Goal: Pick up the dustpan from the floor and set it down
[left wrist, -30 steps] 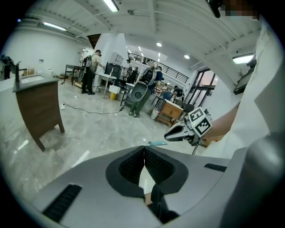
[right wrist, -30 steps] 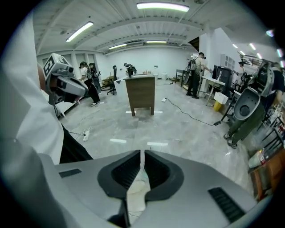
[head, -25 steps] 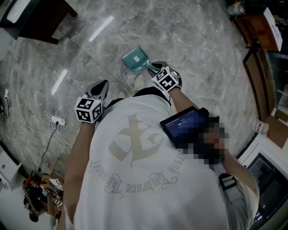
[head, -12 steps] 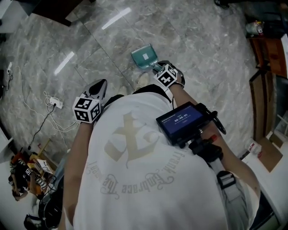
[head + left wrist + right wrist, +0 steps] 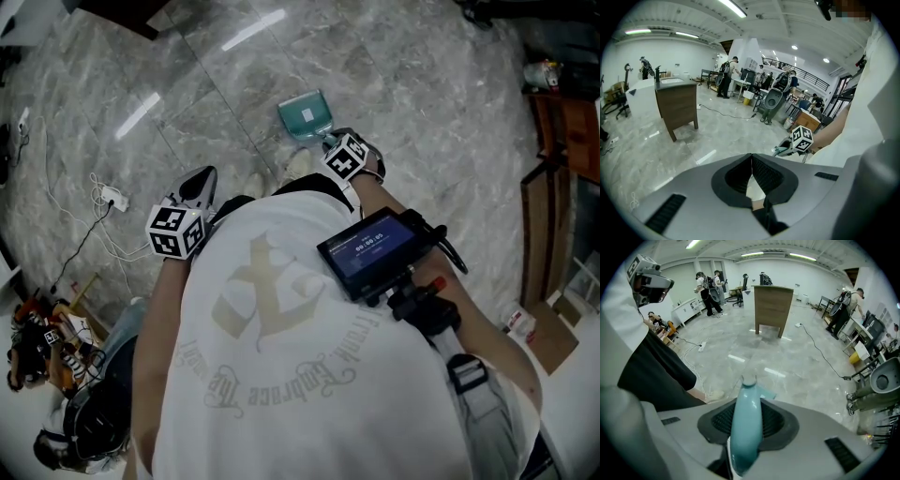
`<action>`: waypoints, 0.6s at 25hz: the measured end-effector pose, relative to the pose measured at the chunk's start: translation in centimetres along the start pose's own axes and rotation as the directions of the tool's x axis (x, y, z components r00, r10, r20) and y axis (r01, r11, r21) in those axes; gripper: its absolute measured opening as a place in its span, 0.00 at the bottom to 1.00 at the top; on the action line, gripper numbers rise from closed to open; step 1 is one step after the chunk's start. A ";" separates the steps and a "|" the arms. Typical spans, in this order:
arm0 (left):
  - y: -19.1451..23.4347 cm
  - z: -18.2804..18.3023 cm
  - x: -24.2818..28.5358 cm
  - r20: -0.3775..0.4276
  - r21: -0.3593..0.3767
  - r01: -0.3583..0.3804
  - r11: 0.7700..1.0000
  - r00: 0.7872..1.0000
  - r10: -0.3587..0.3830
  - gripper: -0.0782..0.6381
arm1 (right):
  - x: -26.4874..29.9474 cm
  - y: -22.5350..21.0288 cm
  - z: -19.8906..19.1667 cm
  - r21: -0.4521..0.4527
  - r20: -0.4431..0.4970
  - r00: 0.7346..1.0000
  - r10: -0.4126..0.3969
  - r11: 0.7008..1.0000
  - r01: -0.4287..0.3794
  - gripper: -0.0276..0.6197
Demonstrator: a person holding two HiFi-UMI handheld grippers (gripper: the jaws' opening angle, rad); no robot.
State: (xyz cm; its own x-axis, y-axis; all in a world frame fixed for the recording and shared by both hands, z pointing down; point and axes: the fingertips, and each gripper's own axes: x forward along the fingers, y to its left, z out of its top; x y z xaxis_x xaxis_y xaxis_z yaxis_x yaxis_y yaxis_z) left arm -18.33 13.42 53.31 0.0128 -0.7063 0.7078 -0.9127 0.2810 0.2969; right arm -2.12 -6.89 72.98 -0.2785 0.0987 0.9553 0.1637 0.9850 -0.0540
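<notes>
Nearest to me, the left gripper sits at my left side. In the left gripper view its jaws meet tip to tip with nothing between them, so that hand is idle.

The right gripper does the work. In the right gripper view its jaws have just been closing, and the pale teal handle of the dustpan fills the gap between the pads. I read that as a firm grip on the handle.

From the head view, the pan lies at about 11 o'clock from the right jaws. Its long axis runs from the handle at 5 o'clock out to the flat scoop at 11 o'clock, pointing away from my body. The left gripper is well apart, at roughly 8 o'clock from the right one, so the right hand is plainly the nearer.

The scoop hangs low against the grey marble floor, just beyond a pale shoe. I cannot tell whether its front edge touches the tiles. My judgement is that setting it down means lowering along that 11 o'clock line, keeping the scoop level, and only then easing the jaws apart.

Farther off, a power strip lies at 9 o'clock, and a wooden cabinet stands across the room.
</notes>
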 end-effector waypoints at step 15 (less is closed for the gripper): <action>0.8 1.4 2.8 -0.002 0.040 0.057 0.998 0.998 -0.057 0.13 | -1.5 -1.8 1.1 0.034 0.052 0.997 -0.063 0.998 0.062 0.21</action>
State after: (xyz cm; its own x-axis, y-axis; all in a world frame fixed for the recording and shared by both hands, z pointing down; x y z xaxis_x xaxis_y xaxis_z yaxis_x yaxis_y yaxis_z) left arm -19.56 10.71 54.66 0.0660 -0.7200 0.6909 -0.9259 0.2139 0.3113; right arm -3.06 -8.61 71.28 -0.3376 0.0434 0.9403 0.1141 0.9935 -0.0049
